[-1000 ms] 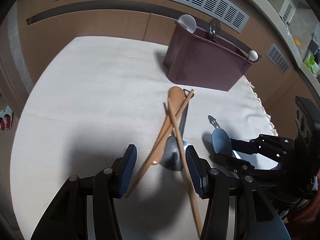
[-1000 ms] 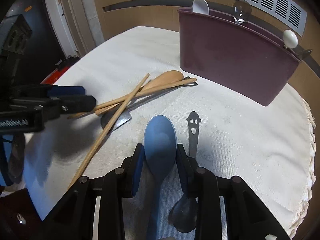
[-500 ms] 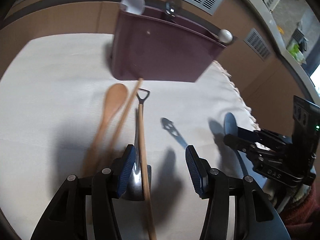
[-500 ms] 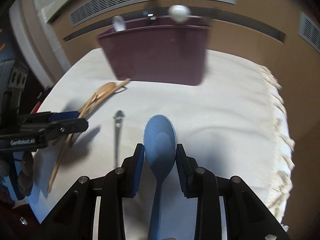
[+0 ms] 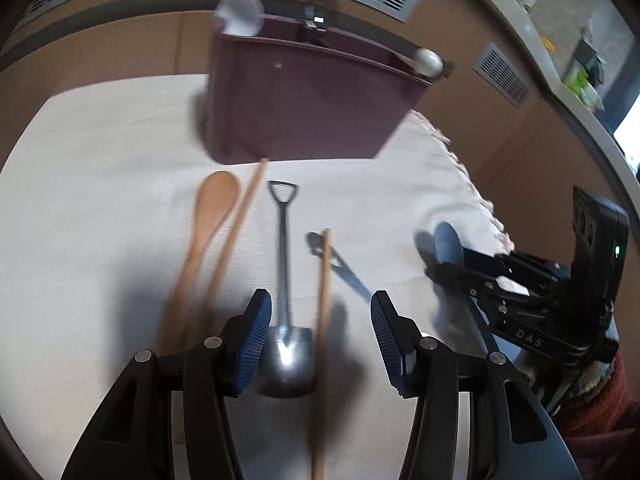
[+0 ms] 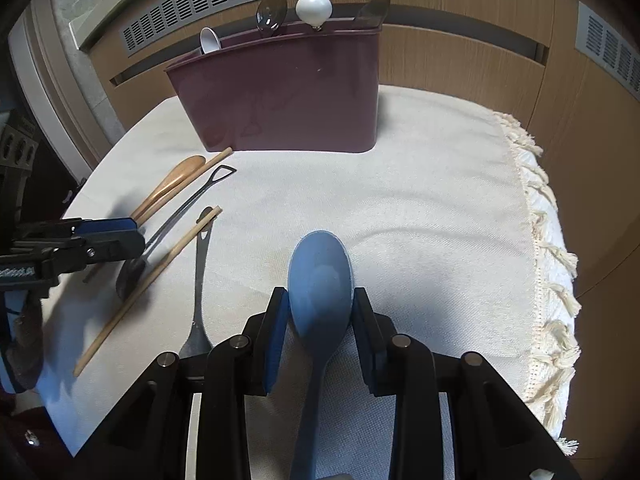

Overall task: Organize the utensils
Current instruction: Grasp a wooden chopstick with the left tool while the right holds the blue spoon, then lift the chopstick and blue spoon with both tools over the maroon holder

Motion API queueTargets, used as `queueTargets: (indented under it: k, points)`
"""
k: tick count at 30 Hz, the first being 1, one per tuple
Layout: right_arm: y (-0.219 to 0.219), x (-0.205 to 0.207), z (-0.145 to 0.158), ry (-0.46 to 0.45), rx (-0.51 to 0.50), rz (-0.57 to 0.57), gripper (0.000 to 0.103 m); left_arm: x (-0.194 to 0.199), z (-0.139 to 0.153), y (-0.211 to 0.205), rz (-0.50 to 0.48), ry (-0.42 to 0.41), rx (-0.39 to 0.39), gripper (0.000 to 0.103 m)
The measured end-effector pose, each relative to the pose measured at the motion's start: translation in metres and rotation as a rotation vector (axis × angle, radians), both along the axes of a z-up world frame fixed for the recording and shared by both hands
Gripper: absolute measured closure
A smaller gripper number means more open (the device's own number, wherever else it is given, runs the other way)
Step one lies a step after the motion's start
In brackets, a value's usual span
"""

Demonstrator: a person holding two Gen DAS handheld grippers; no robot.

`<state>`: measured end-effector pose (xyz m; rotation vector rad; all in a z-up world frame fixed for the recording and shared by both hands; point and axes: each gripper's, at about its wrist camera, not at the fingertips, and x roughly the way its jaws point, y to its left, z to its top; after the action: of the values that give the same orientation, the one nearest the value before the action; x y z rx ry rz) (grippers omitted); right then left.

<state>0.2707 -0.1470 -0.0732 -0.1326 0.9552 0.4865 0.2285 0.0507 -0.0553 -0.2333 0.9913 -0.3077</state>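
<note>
left wrist cam: low over cloth, tilted down, holder [image 5: 308, 108] at 12 | right wrist cam: same tilt, holder [image 6: 280, 100] at 12 | shared: holder, utensils, cloth [image 6: 420, 200]

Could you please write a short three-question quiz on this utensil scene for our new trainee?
1. True or false: the right tongs are shut on the blue spoon.
2. What lies between the open left tongs? A) wooden spoon B) shovel-shaped metal spoon C) fork
3. What colour is the utensil holder?

Key: 1 true. 2 B: the shovel-shaped metal spoon, with one chopstick. 3 dark maroon.
</note>
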Motion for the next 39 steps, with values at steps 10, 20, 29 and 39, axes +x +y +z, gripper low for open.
queueTargets:
  k: [10, 20, 29, 39]
  points:
    - [-0.021, -0.007, 0.012, -0.042, 0.027, -0.033, 0.073, 0.025, -0.014, -0.037, -0.031, 0.014, 0.209, 0.079]
    - [-0.031, -0.010, 0.009, -0.034, 0.060, -0.025, 0.073, 0.034, -0.014, -0.035, -0.018, 0.047, 0.179, 0.096]
    - [-0.037, -0.029, -0.002, 0.015, 0.033, -0.009, 0.072, 0.002, 0.002, -0.008, 0.055, -0.031, 0.081, 0.098]
    - [-0.006, 0.000, 0.000, -0.011, -0.064, -0.041, 0.074, -0.015, 0.031, -0.001, 0.073, -0.108, 0.089, 0.098]
